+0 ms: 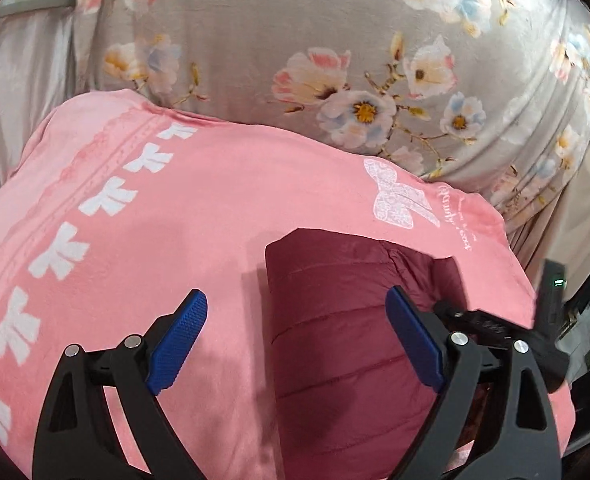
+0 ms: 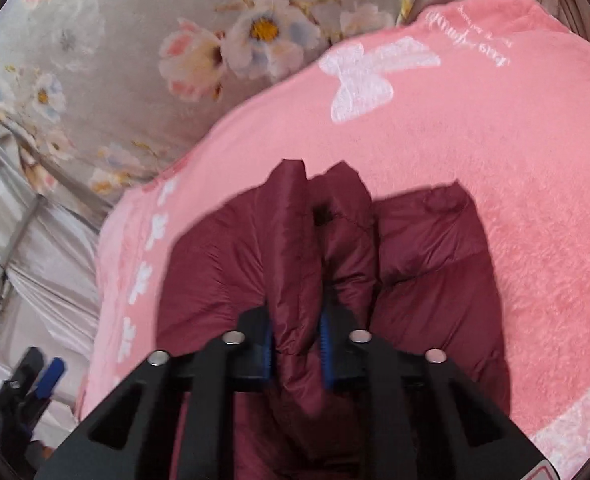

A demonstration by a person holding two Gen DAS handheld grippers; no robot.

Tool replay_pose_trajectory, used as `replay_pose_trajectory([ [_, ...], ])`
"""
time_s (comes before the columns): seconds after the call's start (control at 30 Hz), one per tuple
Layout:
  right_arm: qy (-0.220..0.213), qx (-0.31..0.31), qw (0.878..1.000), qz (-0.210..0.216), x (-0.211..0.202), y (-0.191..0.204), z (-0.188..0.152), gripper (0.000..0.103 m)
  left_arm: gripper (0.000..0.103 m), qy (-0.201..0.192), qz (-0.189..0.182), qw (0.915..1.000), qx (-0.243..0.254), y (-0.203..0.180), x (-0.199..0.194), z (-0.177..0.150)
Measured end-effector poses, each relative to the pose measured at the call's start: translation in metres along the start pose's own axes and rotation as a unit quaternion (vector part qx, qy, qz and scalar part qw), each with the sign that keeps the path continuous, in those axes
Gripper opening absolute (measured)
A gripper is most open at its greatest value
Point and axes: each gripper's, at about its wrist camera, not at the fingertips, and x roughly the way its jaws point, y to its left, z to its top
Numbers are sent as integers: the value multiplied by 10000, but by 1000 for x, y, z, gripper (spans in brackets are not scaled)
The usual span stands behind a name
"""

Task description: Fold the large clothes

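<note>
The jacket [image 2: 415,264] (maroon, quilted, puffy) lies on a pink blanket [image 2: 495,140] over the bed [image 1: 255,32]. It looks light, soft and slippery, likely to spring back. The right hand-held gripper [image 2: 297,354] pinches a bunched fold; the left hand-held gripper [image 1: 295,340] hangs spread, empty. Seams or hems should give the surest hold.

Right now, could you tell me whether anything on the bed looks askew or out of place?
Nothing looks damaged or spilled. The maroon jacket lies on the pink blanket, with one bunched fold pinched up in the right gripper, so it sits uneven. The left gripper hangs open above it, holding nothing.
</note>
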Motion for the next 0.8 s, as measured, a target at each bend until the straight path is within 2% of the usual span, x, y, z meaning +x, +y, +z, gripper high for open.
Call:
replay_pose_trajectory([
  [0.07, -343, -113, 9993, 5, -27, 1, 3, 8, 88, 13, -76, 9999, 135, -12, 7, 5],
  [0.13, -604, -225, 9977, -203, -52, -6, 2, 8, 88, 42, -199, 9995, 238, -24, 17, 10],
  [0.23, -548, -190, 9962, -648, -60, -30, -5, 8, 88, 300, -432, 9978, 394, -53, 46, 12],
  [0.33, -387, 83, 9966, -719, -56, -57, -14, 8, 88, 645, -590, 9949, 497, -84, 82, 4],
  [0.47, -348, 186, 9964, -747, -51, -74, -23, 8, 88, 925, -393, 9926, 680, -113, 119, -12],
  [0.57, -334, 113, 9960, -816, -47, -77, -27, 9, 88, 1204, -261, 9899, 701, -120, 145, -25],
  [0.8, -333, -10, 9943, -1010, -32, -80, -35, 19, 95, 1091, 186, 9903, 839, -119, 167, -44],
])
